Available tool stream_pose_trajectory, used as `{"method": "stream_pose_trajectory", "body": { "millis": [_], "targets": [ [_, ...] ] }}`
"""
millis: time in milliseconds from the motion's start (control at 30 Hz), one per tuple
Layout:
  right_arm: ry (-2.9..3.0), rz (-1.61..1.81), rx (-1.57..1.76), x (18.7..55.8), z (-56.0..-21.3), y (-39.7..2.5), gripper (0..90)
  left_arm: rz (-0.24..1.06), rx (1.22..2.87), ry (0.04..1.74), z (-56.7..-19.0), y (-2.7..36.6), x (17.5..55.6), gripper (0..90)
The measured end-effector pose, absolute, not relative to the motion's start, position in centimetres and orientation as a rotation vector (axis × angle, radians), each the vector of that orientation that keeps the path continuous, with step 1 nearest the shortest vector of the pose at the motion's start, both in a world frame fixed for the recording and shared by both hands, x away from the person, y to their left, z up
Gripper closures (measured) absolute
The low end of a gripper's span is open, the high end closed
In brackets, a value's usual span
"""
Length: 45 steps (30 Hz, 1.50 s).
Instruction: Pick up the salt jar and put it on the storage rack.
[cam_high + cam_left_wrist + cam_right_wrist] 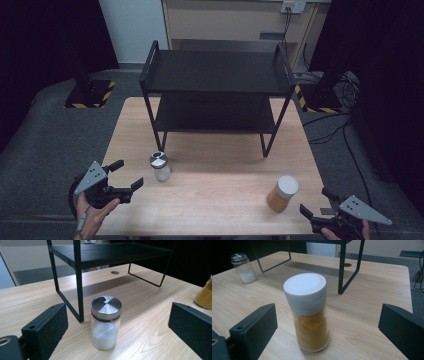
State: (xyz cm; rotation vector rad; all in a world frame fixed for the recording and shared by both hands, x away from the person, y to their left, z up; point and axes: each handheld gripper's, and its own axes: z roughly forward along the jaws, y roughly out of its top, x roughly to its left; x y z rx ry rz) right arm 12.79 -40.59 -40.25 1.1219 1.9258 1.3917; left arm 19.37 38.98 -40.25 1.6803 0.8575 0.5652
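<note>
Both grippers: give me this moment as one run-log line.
left gripper: open, facing salt shaker, apart | right gripper: open, facing spice jar, apart | both upright on table | shelf: bare

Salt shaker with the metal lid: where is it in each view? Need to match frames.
High view: salt shaker left of centre, on the table just in front of the black shelf's front-left leg.
Left gripper view: centre, between the open tongs.
Right gripper view: top left, far behind the orange spice jar.
Shared landmark: the black shelf's legs.

rack (215, 75) black | shaker (106, 322) silver lid, white contents | jar (308, 312) white lid, orange-yellow contents
</note>
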Motion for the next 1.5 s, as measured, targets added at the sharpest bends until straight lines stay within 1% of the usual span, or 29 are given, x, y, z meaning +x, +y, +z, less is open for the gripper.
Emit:
{"method": "stream_pose_trajectory", "body": {
  "millis": [567, 1500],
  "targets": [
    [1.952, 1.382, 1.088, 13.01, -40.21, -40.36, 3.0, 0.542, 1.712, 0.844, -40.13, 38.97, 19.76, 1.4],
    [1.962, 1.403, 1.073, 13.35, -40.49, -40.47, 3.1, 0.549, 1.725, 0.828, -40.08, 38.41, 19.81, 1.4]
  ]
}}
